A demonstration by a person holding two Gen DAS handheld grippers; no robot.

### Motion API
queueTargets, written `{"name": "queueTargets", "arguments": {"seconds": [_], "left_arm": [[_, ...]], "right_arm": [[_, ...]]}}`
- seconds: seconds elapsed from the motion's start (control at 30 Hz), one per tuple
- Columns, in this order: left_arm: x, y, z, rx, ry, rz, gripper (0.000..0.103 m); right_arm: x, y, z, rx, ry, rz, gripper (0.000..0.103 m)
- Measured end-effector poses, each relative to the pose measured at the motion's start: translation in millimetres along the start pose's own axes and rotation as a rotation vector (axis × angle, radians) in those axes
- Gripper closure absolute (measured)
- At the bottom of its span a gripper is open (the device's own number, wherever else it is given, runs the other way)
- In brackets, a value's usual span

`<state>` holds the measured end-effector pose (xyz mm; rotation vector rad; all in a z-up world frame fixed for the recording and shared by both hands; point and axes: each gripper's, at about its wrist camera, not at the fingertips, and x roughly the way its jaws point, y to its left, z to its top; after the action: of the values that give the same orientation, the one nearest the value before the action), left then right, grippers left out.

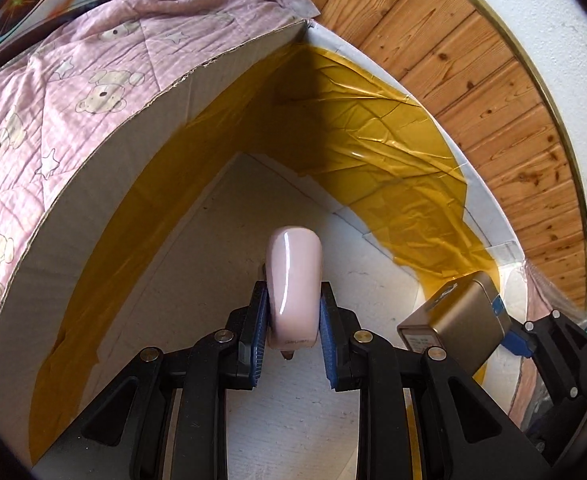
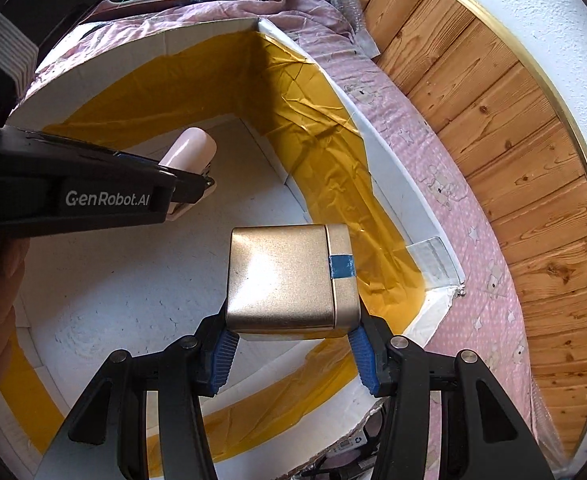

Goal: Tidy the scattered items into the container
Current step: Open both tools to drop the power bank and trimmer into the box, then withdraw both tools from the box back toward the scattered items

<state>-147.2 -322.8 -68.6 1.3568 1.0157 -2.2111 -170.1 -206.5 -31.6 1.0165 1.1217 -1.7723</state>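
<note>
I am holding both items over the open container (image 1: 73, 264), a white cardboard box lined with wrinkled amber tape, and I am judging the risks before release.

Left: the left gripper (image 1: 293, 320) is pinching a pale pink, glossy, round-ended case (image 1: 293, 276) between its ribbed blue fingers (image 1: 258, 320). The case is smooth and slightly tapered, and the pads are gripping only its lower part; I am judging that it could pivot or slide out early, since gloss gives rubber little purchase. A small metal clip is showing at its base, and that could be snagging a pad on release. The case is hanging inside the box, above its white floor.

Right: the right gripper (image 2: 291, 344) is clamping a gold, matte-metallic rectangular tin (image 2: 285, 276) with rounded corners and a strip of blue tape (image 2: 341, 267) across its lid seam. Its fingers (image 2: 223, 354) are standing wide on the tin's lower edge, so most of the mass is lying ahead of the grip; I am judging that it may tip forward. It is hovering over the box floor near the right wall. If dropped, the hard tin could be striking the case, as the two grippers are working close together.

The box is sitting on a soft pink quilt (image 1: 33, 120), so it could be shifting under any push.
</note>
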Motion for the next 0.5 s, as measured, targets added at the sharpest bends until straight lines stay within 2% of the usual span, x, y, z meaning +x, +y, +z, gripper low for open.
{"name": "queueTargets", "arguments": {"seconds": [0.13,0.2,0.5], "left_arm": [[3.6,4.3,0.9,-0.023,0.007,0.020,0.076],[3.1,8.9,1.6,-0.053,0.001,0.029,0.060],[-13.8,8.2,3.2,-0.065,-0.031,-0.014,0.058]], "right_arm": [[1.7,-0.9,1.8,0.000,0.010,-0.005,0.051],[1.8,-1.3,1.3,0.010,0.011,-0.003,0.051],[-17.6,-9.5,-5.3,0.104,-0.075,0.073,0.051]]}}
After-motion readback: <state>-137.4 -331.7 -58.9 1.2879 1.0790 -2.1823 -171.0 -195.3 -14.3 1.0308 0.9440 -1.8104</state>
